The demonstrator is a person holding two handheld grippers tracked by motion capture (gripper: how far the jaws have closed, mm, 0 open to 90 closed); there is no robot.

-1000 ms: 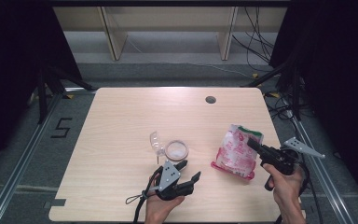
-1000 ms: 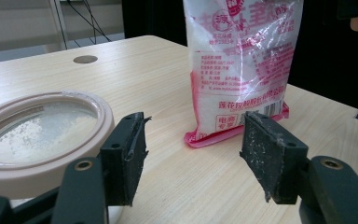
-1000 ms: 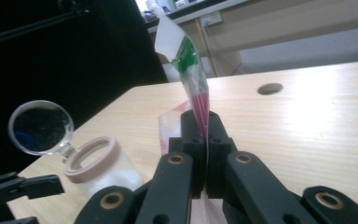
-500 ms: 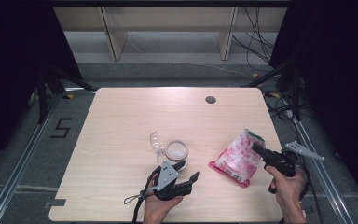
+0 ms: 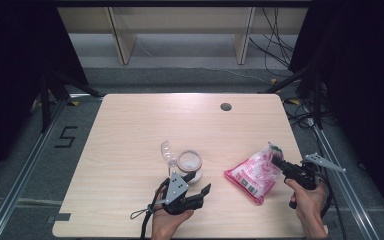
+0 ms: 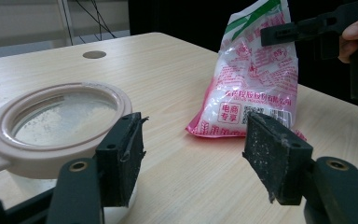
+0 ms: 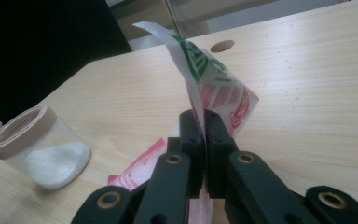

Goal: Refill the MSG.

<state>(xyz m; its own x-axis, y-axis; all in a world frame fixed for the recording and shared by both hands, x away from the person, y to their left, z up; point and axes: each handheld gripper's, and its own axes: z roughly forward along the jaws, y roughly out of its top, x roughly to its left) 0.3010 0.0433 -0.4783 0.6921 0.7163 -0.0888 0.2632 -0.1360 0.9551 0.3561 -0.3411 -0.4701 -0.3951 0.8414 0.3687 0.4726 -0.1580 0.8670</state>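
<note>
In the high view, the right gripper [image 5: 279, 162] pinches the upper end of the pink and white printed plastic bag [image 5: 254, 173]. A second ago that bag hung steeper and higher in front of the hand; now it sits lower, its bottom end resting on the pale wooden surface [image 5: 130, 130] and its body stretched flatter toward the middle. The left gripper [image 5: 200, 183] has not shifted; it lies just beside the small clear jar with a beige rim [image 5: 189, 163], whose clear hinged lid [image 5: 167, 150] stands flipped open on the far side.

In the left gripper view, the fingers [image 6: 124, 157] stand apart with nothing between them, one close against the jar's [image 6: 58, 122] wall; whether it touches is hard to tell. The bag [image 6: 251, 79] rises beyond them, held at its top by the other gripper [image 6: 303, 29].

In the right gripper view, the fingers [image 7: 192, 135] are clenched on the bag's [image 7: 223, 95] folded edge near its green-printed top. The jar [image 7: 39, 147] shows white grains inside.

Judging from this, the bag is being set down, so pouring looks finished or paused; the jar's lid likely comes next.
</note>
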